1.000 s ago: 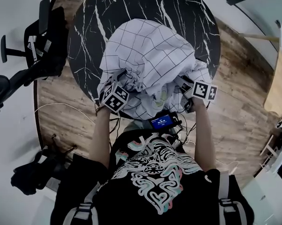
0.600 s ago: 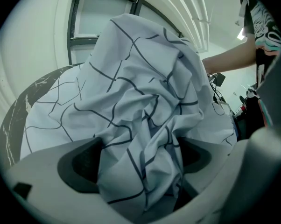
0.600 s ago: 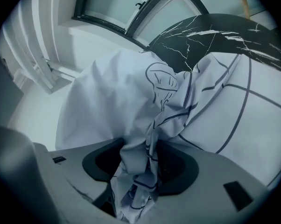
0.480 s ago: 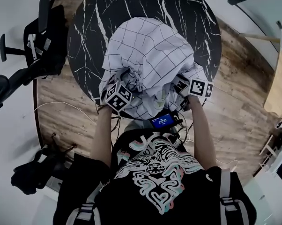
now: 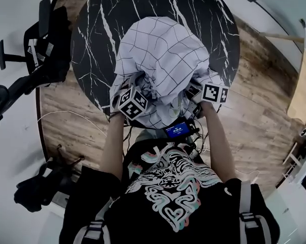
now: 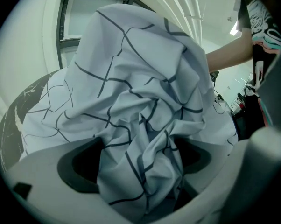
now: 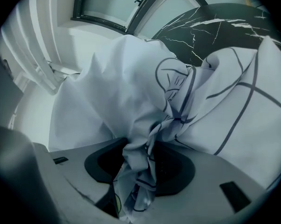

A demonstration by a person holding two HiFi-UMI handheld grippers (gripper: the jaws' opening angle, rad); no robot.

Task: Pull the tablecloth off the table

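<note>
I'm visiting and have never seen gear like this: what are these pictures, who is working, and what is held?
No robot here: a person holds a two-jaw gripper in each hand. The head view looks down from a camera on their head; the other two cameras ride on the grippers, looking along the jaws. A round black marble table carries a white checked tablecloth, bunched into a heap. The left gripper and right gripper each pinch a fold of it; the right one's jaws have just been closing on the cloth.

Soft, even indoor light; fisheye bending and dark vignetted corners frame both cool-toned gripper views.
</note>
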